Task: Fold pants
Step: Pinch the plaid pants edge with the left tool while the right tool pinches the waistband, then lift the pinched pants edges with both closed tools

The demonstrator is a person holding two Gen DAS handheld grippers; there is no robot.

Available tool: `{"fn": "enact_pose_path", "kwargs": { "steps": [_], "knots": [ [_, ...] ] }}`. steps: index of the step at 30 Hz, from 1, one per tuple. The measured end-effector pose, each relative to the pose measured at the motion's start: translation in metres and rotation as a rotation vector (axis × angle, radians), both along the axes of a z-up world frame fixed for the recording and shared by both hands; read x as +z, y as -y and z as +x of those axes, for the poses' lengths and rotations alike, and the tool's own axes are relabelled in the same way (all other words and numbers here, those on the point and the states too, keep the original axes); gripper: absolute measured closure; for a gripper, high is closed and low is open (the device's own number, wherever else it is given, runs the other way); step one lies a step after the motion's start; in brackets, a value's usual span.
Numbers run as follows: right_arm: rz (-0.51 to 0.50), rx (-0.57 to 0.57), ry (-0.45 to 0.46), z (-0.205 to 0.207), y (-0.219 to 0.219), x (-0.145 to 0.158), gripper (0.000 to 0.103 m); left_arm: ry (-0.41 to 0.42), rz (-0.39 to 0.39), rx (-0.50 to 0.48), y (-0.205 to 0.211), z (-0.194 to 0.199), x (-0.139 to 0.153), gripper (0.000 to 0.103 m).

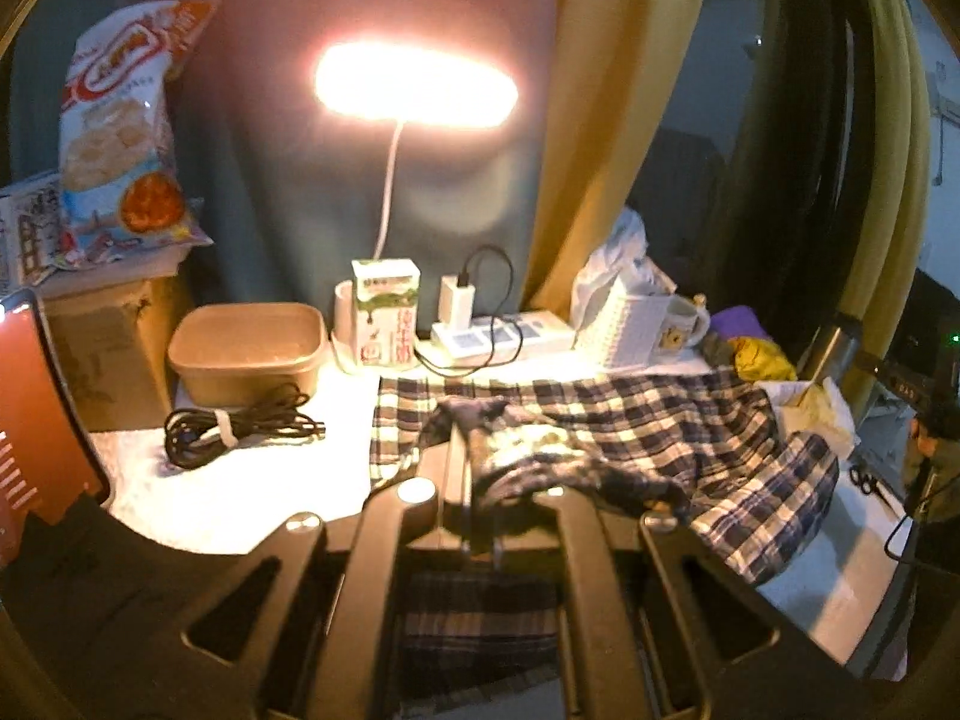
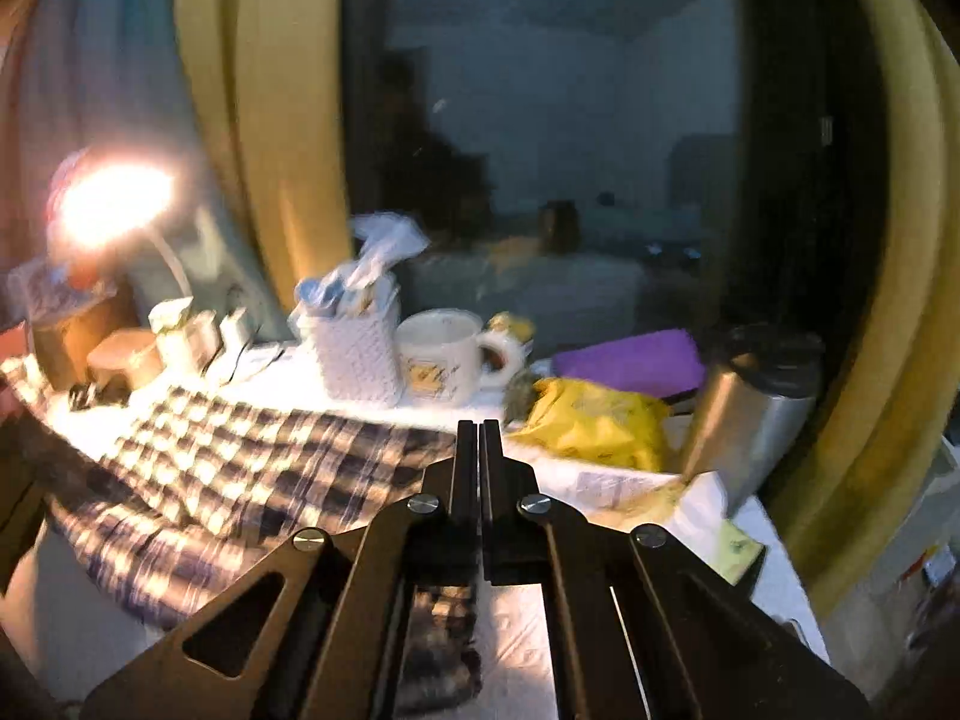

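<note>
The blue and white plaid pants (image 1: 648, 420) lie spread across the white table (image 1: 270, 480), crumpled toward the middle. My left gripper (image 1: 471, 456) is shut on a bunched, lifted fold of them, and dark cloth drapes over its fingers. In the right wrist view the pants (image 2: 240, 462) stretch away to the left, blurred. My right gripper (image 2: 479, 429) is shut at their right edge, its fingers pressed together with no cloth showing between the tips. A bit of plaid shows below its linkage.
A lit lamp (image 1: 414, 84), brown tub (image 1: 249, 348), coiled cable (image 1: 240, 426), carton (image 1: 387, 318) and power strip (image 1: 504, 336) line the back. A white basket (image 2: 360, 354), mug (image 2: 444, 360), yellow bag (image 2: 594, 426) and steel flask (image 2: 750, 420) crowd the right.
</note>
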State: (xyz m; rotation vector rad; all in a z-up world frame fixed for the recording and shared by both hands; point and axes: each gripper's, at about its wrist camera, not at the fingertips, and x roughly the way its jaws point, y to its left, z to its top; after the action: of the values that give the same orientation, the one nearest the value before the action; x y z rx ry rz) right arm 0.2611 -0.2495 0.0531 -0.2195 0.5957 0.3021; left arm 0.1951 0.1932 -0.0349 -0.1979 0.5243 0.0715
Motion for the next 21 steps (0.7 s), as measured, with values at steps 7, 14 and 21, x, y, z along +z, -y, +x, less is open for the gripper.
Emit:
{"fn": "enact_pose_path", "kwargs": {
  "steps": [7, 14, 21],
  "knots": [
    [0.002, 0.083, -0.238, -0.004, 0.0, -0.049, 0.038, -0.056, -0.018, -0.009, 0.001, 0.007, -0.022, 0.099],
    [0.04, 0.122, -0.356, -0.007, 0.003, -0.073, 0.039, -0.054, -0.02, 0.003, 0.002, -0.005, -0.023, 0.099],
    [-0.021, 0.165, -0.326, -0.013, -0.011, -0.083, 0.089, -0.04, -0.002, 0.0, 0.006, -0.01, -0.017, 0.099]
  ]
}}
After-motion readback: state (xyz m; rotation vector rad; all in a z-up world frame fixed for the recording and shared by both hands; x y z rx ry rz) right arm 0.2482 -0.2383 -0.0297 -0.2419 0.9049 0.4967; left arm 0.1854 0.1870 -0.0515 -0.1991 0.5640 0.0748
